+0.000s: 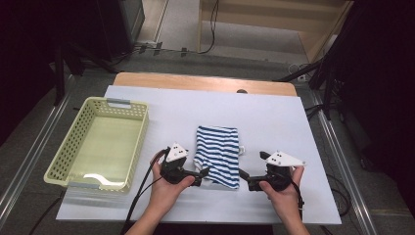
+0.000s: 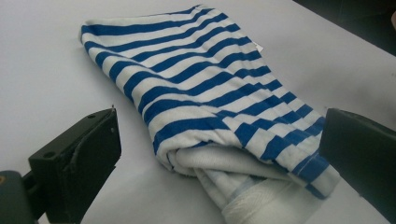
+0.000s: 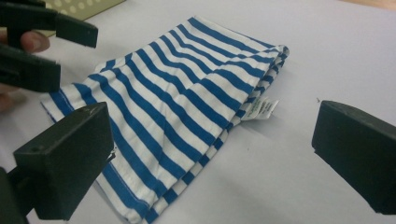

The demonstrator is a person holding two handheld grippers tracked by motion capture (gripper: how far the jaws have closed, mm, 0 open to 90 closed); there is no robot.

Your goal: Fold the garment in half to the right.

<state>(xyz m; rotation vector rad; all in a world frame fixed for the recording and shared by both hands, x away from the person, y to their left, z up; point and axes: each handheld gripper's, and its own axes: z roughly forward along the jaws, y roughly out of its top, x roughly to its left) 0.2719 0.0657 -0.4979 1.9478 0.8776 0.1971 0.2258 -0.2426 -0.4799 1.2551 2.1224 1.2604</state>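
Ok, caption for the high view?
Two open grippers flank a folded striped cloth beside a basket.

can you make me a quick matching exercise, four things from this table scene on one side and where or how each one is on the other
Things:
1. striped cloth
2. basket
3. left gripper
4. right gripper

Places or states:
A. open, at the cloth's near left corner
B. folded, lying mid-table
C. open, at the cloth's near right corner
D. pale green, at the table's left side

Pairs: 1-B, 2-D, 3-A, 4-C
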